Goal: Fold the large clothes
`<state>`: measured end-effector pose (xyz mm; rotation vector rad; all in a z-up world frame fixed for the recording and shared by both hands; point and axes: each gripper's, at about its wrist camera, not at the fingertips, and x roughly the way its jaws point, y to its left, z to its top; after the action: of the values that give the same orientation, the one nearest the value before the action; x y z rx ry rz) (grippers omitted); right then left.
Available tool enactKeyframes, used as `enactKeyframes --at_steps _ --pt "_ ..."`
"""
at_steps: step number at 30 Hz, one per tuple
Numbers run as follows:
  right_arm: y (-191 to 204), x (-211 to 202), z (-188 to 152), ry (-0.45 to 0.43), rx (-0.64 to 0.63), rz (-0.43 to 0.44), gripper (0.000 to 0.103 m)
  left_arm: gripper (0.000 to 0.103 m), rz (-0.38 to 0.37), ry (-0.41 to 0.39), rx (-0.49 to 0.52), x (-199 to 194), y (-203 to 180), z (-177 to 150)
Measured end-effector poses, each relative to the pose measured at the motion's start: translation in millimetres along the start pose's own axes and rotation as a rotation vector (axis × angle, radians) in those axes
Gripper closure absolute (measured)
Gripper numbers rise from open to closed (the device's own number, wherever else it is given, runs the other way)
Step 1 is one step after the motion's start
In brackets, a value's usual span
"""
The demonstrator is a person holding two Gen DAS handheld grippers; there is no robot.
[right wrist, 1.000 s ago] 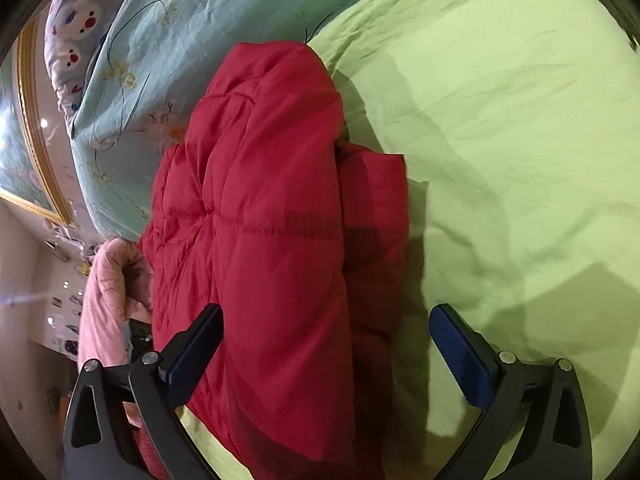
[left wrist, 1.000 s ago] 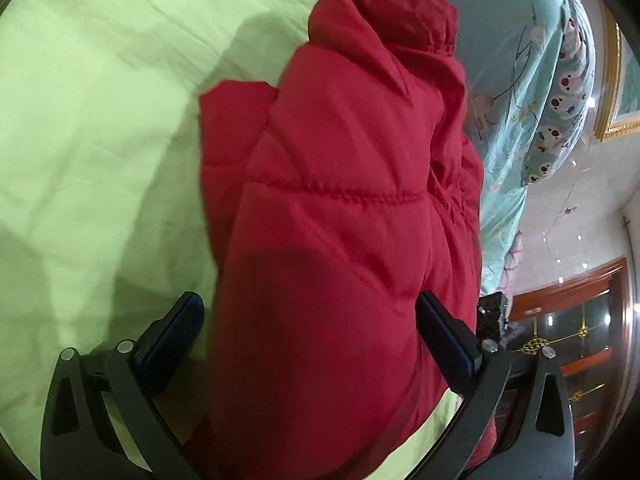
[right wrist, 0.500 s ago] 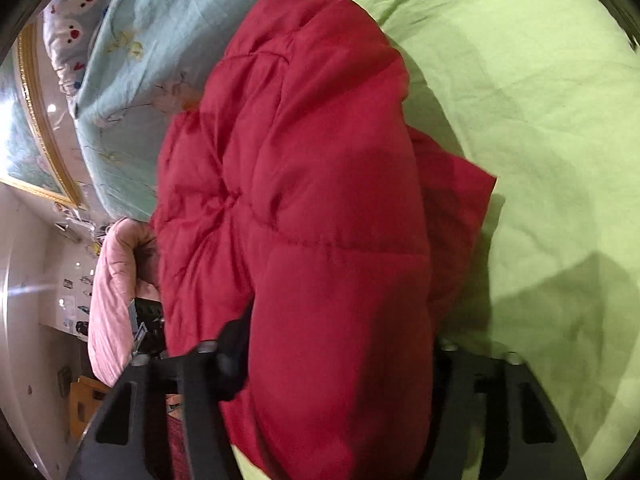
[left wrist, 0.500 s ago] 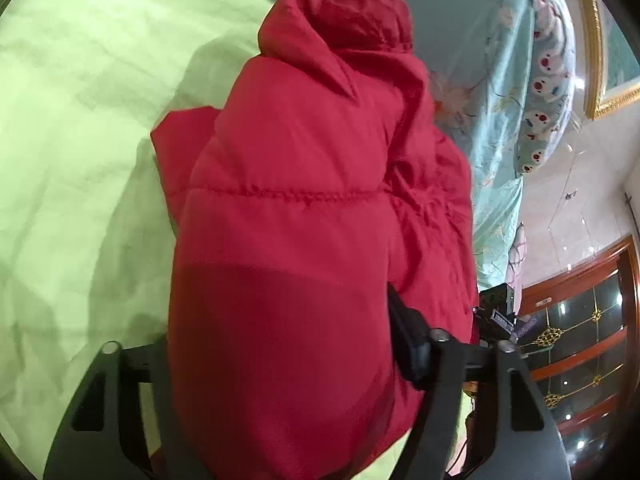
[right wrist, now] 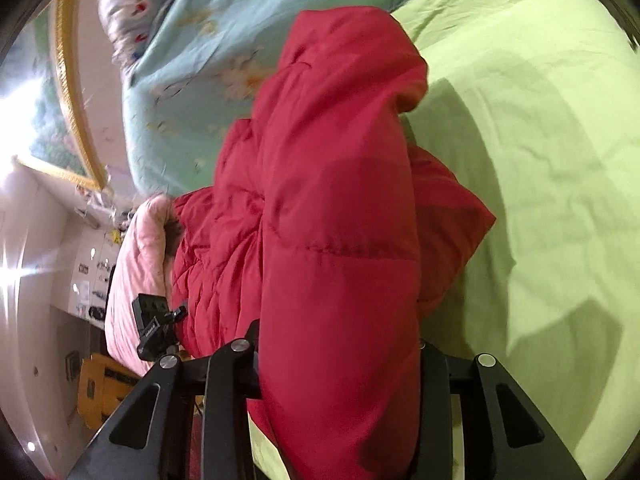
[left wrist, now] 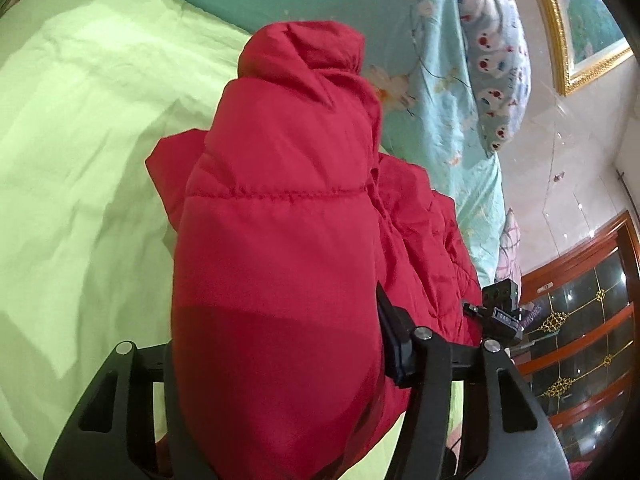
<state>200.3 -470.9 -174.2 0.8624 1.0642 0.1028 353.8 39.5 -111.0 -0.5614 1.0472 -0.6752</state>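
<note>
Red jacket (left wrist: 280,248) between closing fingers (left wrist: 394,340)

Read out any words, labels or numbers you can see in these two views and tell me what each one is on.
"PRUNES", roughly: pale lettering on a purple item beside the wooden cabinet, too blurred to be sure.
Small white print on the black device by the red jacket: too small to read.
Nothing else carries text.

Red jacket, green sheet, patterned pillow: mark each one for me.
red jacket (left wrist: 280,248), left wrist view, on the quilted panel just below the stitched seam.
green sheet (right wrist: 540,152), right wrist view, on bare wrinkled fabric right of the jacket.
patterned pillow (left wrist: 496,64), left wrist view, on its printed cover.
</note>
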Motion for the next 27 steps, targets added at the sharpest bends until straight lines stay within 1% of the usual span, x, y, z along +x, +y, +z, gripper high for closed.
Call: enactKeyframes --at_steps 3,5,6,9,12,15,19,21,25,27 --pt "11.1 -11.8 -29.6 0.012 -0.007 0.0 0.066 0.047 0.003 -0.006 -0.004 -21.5 -2.0 -32.1" --pt "17.4 -19.7 -55.0 0.022 -0.011 -0.003 0.066 0.047 0.003 -0.006 -0.01 -36.4 -2.8 -54.4" --pt "19.1 -22.0 -62.3 0.024 -0.01 -0.004 0.066 0.047 0.004 -0.006 -0.011 -42.2 -3.4 -62.4" --pt "23.7 -35.6 -98.3 0.03 -0.014 -0.005 0.066 0.047 0.004 -0.01 -0.011 -62.1 -5.8 -93.0" --pt "27.9 -44.3 -123.8 0.028 -0.015 -0.005 0.066 0.047 0.003 -0.013 0.0 -75.5 -9.4 -112.8" --pt "27.1 -53.6 -147.4 0.016 -0.005 -0.001 0.066 0.047 -0.001 -0.011 0.006 -81.6 -10.3 -122.0" --pt "24.2 -58.6 -161.4 0.003 0.008 0.001 0.065 0.047 0.0 -0.006 0.01 -82.4 -7.8 -125.8" --pt "24.2 -55.4 -161.0 -0.003 0.013 0.002 0.065 0.047 0.002 -0.005 0.009 -81.7 -5.0 -127.8" --pt "19.9 -50.8 -164.5 -0.007 0.033 0.005 0.064 0.045 -0.002 0.002 -0.032 -73.9 11.9 -130.3" --pt "14.1 -48.2 -162.6 -0.006 0.046 0.009 0.06 0.044 -0.001 0.008 -0.064 -69.4 22.4 -133.9"
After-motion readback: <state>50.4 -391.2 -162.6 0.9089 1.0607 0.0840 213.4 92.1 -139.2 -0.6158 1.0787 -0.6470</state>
